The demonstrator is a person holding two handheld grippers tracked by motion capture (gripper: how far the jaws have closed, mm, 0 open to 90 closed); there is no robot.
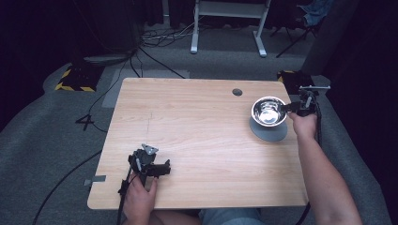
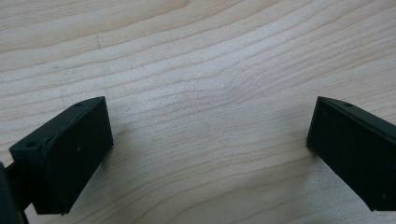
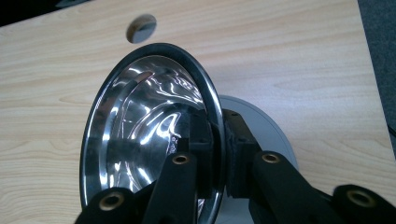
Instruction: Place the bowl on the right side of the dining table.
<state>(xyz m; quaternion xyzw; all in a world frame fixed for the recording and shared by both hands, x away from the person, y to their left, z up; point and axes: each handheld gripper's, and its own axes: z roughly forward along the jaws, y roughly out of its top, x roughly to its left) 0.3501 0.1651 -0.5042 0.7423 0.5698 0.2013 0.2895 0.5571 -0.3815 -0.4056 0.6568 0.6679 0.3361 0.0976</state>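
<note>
The shiny round steel bowl point(image 1: 269, 111), clamped by its rim in our right gripper point(image 1: 292, 107) at the frame's right, we lower level onto the grey round mat point(image 1: 277, 132), left gripper point(image 1: 159, 168) gaping idle.

Light wood-grain counter point(image 1: 197, 122), a round cable hole point(image 1: 237, 92) near its far edge, a grey round mat point(image 1: 268, 130) lying flat at right.

A room set up for filming tests, like a lab

A plain wooden table point(image 1: 202, 136) is standing on grey carpet point(image 1: 42, 140), black curtains point(image 1: 37, 33) are hanging all around, cables point(image 1: 159, 35) are lying on the floor, and yellow-and-black warning tape point(image 1: 72, 86) is marking one spot beside a white desk frame point(image 1: 230, 23).
</note>
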